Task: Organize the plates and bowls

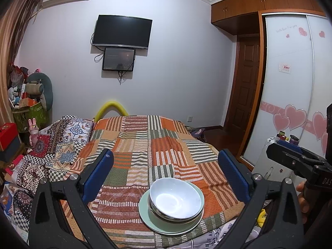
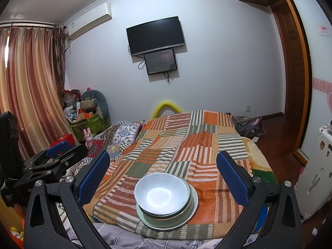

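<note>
A white bowl (image 1: pixel 176 199) sits nested in another bowl on a pale green plate (image 1: pixel 153 221), near the front edge of a bed with a striped patchwork cover (image 1: pixel 157 145). The same white bowl (image 2: pixel 161 195) and green plate (image 2: pixel 166 222) show in the right wrist view. My left gripper (image 1: pixel 166 172) hangs open above and before the stack, nothing between its blue pads. My right gripper (image 2: pixel 162 173) is open too, empty, framing the stack. Each gripper appears at the edge of the other's view: the right gripper (image 1: pixel 294 157), the left gripper (image 2: pixel 60 153).
A patterned quilt (image 1: pixel 51 151) lies bunched on the bed's left side. Boxes and soft toys (image 1: pixel 31 103) crowd the left corner. A wardrobe with heart stickers (image 1: pixel 290 95) and a white suitcase (image 2: pixel 315 178) stand to the right. A person's hand (image 1: pixel 303 197) holds the right gripper.
</note>
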The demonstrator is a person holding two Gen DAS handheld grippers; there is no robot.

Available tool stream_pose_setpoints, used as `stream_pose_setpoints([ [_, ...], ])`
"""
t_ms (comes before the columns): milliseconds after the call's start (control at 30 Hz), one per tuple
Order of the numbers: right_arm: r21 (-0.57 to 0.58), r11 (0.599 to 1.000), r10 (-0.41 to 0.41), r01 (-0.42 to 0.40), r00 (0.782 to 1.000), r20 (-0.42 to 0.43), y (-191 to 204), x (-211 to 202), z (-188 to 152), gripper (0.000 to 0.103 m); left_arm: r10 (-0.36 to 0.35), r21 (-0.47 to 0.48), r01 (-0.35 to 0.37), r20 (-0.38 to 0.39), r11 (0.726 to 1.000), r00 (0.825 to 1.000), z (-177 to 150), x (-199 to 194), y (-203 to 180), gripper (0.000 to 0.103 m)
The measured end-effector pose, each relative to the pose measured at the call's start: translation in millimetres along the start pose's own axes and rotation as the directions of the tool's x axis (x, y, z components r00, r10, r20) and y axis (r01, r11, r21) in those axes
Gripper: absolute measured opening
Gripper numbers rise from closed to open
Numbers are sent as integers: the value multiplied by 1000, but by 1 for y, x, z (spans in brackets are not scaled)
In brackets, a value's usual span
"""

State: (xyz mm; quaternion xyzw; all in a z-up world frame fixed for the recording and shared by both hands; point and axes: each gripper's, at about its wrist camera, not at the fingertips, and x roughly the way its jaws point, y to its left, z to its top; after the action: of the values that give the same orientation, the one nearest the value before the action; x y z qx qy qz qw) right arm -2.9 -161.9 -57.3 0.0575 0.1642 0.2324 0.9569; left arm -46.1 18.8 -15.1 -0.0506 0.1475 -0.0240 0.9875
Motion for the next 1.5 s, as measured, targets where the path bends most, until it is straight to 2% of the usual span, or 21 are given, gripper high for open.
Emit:
stream_pose_setpoints([
  [1033,-11,1000,8,-8,1000,-4,4,-3,2,102,7,-1,-7,20,1000,1000,2,-1,-4,102],
  [1500,0,1000,8,-8,1000,-6,-1,-2,1,102,-18,4,17,6,1000,1000,1,-2,-6,102],
])
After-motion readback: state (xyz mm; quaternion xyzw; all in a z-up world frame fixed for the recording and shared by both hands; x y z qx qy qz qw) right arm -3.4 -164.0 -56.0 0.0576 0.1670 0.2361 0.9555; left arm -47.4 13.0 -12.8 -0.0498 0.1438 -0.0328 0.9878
